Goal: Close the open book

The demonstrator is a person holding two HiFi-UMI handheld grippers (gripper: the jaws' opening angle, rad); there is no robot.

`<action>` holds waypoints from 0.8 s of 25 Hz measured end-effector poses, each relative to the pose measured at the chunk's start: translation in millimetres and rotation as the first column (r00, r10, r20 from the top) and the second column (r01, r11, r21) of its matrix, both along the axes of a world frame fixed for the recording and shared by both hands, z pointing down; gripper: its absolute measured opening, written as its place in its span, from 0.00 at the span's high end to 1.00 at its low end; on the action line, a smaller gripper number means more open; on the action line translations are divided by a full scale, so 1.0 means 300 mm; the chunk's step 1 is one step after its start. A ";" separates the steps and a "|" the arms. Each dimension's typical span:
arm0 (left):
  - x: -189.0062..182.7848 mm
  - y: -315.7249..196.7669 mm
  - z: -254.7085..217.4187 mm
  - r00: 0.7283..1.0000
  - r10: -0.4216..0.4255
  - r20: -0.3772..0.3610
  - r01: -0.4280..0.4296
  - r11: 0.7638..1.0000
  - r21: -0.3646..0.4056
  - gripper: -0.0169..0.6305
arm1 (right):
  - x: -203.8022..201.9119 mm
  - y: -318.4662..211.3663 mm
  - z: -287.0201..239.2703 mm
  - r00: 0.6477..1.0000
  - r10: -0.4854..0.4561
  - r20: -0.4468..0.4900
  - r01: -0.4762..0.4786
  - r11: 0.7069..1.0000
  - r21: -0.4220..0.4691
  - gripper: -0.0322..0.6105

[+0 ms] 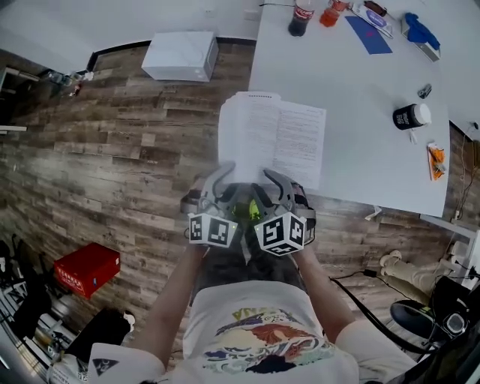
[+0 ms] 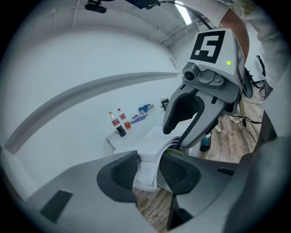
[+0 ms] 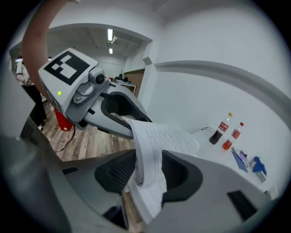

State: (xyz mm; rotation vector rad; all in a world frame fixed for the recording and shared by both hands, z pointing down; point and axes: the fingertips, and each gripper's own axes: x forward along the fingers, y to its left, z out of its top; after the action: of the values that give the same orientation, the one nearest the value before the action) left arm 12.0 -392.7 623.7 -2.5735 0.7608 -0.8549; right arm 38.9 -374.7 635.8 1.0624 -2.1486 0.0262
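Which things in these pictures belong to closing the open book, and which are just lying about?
Belong to the job: open book, left gripper, right gripper; its pages stand between the fingers of both.

Lying about: cola bottle, orange drink bottle, black cup, blue sheet, white box, red box.

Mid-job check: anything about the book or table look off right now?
Yes: the open white-paged book lies askew at the white table's near-left corner, its left side apparently past the edge over the wooden floor. Its pages curl sharply between the right gripper's jaws.
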 end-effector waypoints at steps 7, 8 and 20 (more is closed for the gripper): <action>0.038 0.012 -0.020 0.996 0.029 0.080 -0.028 0.999 -0.016 0.77 | -0.012 -0.001 -0.004 0.990 -0.054 -0.129 0.063 0.996 0.064 0.69; 0.036 0.013 -0.015 0.996 0.027 0.091 -0.024 0.999 -0.026 0.77 | -0.015 0.002 -0.005 0.988 -0.064 -0.139 0.074 0.995 0.069 0.69; 0.089 0.044 -0.031 0.996 0.030 0.088 -0.023 0.996 -0.081 0.77 | 0.030 0.013 -0.021 0.984 -0.038 -0.177 0.056 0.993 0.100 0.61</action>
State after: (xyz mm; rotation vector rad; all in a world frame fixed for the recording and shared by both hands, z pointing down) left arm 38.8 -379.5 614.3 -2.5888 0.6785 -1.0042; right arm 47.9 -370.8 629.4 1.0329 -2.0333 -0.1972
